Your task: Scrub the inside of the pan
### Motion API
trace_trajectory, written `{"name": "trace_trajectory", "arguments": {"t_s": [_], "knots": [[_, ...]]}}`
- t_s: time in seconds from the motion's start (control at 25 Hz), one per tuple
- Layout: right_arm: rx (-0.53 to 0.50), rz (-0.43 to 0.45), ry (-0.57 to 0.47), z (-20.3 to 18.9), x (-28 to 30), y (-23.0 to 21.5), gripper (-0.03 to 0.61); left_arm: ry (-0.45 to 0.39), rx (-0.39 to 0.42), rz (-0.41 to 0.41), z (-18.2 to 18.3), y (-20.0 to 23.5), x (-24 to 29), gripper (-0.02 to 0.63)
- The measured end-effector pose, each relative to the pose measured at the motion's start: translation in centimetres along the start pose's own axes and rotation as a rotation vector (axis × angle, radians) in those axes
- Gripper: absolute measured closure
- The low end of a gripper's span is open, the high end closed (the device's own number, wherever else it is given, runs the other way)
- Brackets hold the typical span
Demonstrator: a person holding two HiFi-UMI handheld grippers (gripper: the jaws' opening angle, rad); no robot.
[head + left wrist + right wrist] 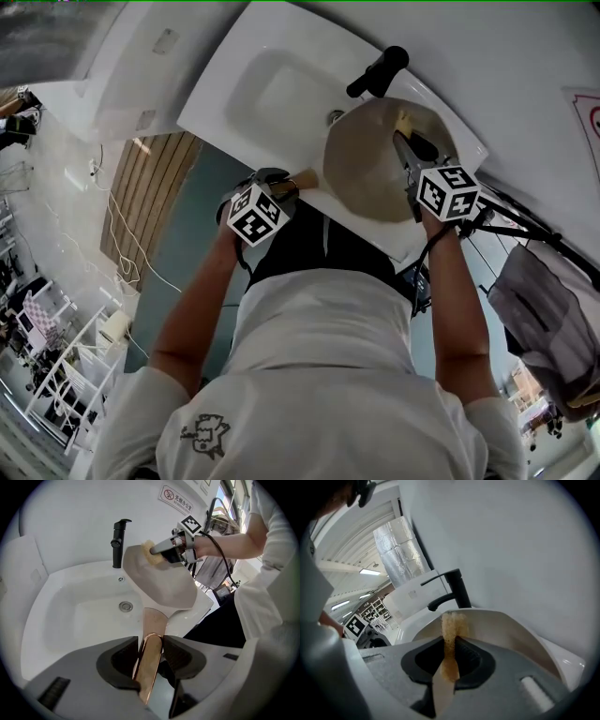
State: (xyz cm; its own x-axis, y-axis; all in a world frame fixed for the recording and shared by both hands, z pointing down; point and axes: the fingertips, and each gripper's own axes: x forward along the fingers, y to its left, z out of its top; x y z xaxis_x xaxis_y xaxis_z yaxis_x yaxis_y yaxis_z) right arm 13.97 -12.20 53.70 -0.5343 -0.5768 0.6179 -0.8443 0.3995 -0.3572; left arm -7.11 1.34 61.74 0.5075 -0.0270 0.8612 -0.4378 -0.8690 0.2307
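A beige pan [370, 164] is held tilted over the white sink [272, 94], its inside facing the right gripper. My left gripper [286, 187] is shut on the pan's copper-coloured handle [150, 663], which runs up between the jaws to the pan [159, 583]. My right gripper [405, 141] is shut on a yellow sponge [452, 627]. The sponge [149, 548] touches the inside of the pan near its far upper rim. In the right gripper view the pan [506, 630] curves just beyond the sponge's tip.
A black faucet [380, 72] stands on the sink's back edge right behind the pan. The drain [125, 605] lies in the basin below it. A white wall with a sign [176, 498] backs the sink. A grey bag [544, 309] hangs at the right.
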Motion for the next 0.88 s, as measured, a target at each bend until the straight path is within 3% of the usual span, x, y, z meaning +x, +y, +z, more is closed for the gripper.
{"name": "trace_trajectory", "arguments": {"t_s": [0.6,0.88], "knots": [[-0.089,0.009,0.070,0.5,4.6,-0.9,0.517,0.011,0.050,-0.049,-0.2,-0.2,0.2,0.454],[-0.099,0.112,0.088,0.6,7.2,1.8,0.514,0.018,0.065,-0.093,-0.2,-0.2,0.2,0.459]]}}
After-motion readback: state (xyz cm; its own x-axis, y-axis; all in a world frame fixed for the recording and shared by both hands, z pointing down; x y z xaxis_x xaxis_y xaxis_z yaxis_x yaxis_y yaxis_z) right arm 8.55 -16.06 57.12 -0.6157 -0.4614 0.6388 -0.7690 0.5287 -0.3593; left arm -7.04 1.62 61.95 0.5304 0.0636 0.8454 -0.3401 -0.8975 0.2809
